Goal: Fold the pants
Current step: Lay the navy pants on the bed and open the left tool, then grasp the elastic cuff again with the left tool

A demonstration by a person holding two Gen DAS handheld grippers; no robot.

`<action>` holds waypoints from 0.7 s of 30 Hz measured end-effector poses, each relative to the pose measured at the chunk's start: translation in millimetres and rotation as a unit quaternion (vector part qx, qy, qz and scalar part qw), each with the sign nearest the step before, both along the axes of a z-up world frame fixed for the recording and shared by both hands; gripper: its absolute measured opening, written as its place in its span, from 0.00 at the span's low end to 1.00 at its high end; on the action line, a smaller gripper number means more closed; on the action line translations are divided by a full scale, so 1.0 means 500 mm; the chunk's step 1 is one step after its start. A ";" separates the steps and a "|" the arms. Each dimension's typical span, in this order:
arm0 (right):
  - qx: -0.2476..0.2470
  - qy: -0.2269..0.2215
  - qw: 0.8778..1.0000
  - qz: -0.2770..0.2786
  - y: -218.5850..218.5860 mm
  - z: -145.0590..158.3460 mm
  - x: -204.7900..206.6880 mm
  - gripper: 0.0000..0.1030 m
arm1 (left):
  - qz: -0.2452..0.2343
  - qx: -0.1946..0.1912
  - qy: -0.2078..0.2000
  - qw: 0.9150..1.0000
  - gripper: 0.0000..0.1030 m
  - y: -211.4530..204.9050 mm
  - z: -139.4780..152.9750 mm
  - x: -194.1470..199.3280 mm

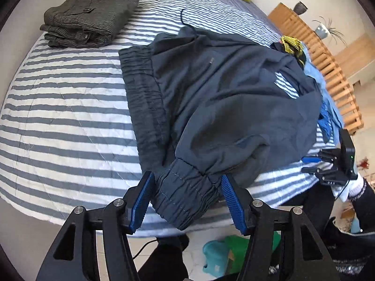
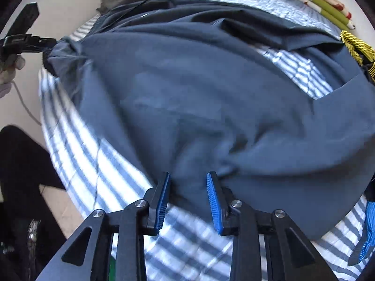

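Dark navy jogger pants [image 1: 222, 98] lie partly folded across the striped bed cover [image 1: 70, 117], elastic waistband [image 1: 140, 89] to the left. My left gripper [image 1: 187, 192] is shut on an elastic leg cuff [image 1: 187, 194]. The bunched cuff fills the gap between the blue pads [image 1: 143, 201] and is held at the near bed edge. In the right wrist view, the left gripper [image 2: 50, 43] grasps the gathered cuff [image 2: 58, 56]. My right gripper [image 2: 188, 196] is open over the pants [image 2: 199, 93] near their edge. It also shows as the right gripper [image 1: 304, 164] beside the cloth.
Folded olive trousers [image 1: 91, 16] sit at the far left of the bed. A pile of blue and yellow clothes [image 1: 304, 65] lies beyond the pants on the right. A wooden slatted frame [image 1: 328, 70] runs past the bed. A person's dark-clothed legs [image 2: 21, 164] stand by the near edge.
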State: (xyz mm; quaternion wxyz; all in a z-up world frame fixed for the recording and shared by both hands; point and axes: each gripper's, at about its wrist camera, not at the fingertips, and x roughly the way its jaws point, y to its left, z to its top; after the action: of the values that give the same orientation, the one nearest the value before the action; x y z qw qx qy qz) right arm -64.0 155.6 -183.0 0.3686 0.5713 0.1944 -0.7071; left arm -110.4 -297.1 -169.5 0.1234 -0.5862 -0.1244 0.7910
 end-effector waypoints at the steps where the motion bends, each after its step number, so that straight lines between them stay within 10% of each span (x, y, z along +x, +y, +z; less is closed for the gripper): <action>1: -0.003 -0.016 1.000 0.013 0.013 0.007 0.010 0.28 | 0.012 -0.007 0.009 1.000 0.61 -0.006 0.008 0.004; 6: -0.024 0.029 0.998 -0.043 0.076 0.083 -0.059 0.28 | 0.136 -0.016 0.062 0.989 0.84 -0.096 0.054 -0.084; 11: -0.005 0.130 0.964 -0.230 0.204 0.138 -0.209 0.57 | 0.210 0.010 0.038 0.977 0.85 -0.151 0.000 -0.209; 16: -0.010 0.102 0.922 -0.373 0.363 0.123 -0.337 0.58 | 0.220 0.040 0.000 0.975 0.85 -0.135 -0.072 -0.294; 21: -0.105 0.024 0.905 -0.411 0.416 0.095 -0.421 0.58 | 0.209 0.042 0.006 0.977 0.82 -0.090 -0.094 -0.330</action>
State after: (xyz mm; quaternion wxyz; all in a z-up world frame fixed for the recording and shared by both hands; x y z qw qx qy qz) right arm -274.5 363.6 -135.7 0.0983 0.5416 -0.1240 -0.8256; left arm -275.4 -342.3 -216.5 -0.0193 -0.5365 -0.2770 0.7969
